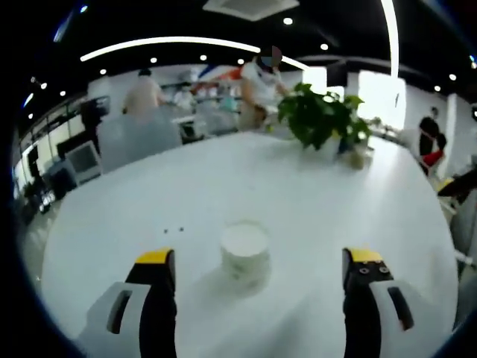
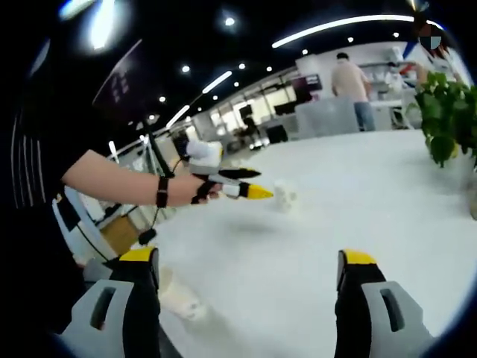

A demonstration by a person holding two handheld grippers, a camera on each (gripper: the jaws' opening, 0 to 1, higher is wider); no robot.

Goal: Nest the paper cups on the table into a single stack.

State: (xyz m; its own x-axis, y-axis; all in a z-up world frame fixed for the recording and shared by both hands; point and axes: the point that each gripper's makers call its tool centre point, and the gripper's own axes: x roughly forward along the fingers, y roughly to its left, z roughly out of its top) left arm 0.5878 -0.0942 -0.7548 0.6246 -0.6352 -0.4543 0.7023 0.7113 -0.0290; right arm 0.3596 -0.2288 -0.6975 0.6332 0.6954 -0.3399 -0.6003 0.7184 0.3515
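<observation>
Left gripper view: white table (image 1: 313, 216), one upright paper cup (image 1: 244, 252) standing mouth-up on it, straight ahead of the left gripper (image 1: 259, 277) and centred between its two yellow-tipped jaws, which stand wide apart and hold nothing. Cup's long axis vertical; it appears to be a short stack, though blur prevents a count. Potted plant (image 1: 322, 118) well beyond the cup, at the far side of the table; people and desks further off. Right gripper view: same cup (image 2: 285, 195) small and distant, the left gripper (image 2: 246, 191) reaching toward it from the left, tip just beside the cup. Right gripper (image 2: 246, 283) spread open, empty, well apart from the cup. Second cup (image 2: 179, 297) lying on its side near its left jaw. Judgement: left gripper is nearer the upright cup; a straight advance would bracket it.
</observation>
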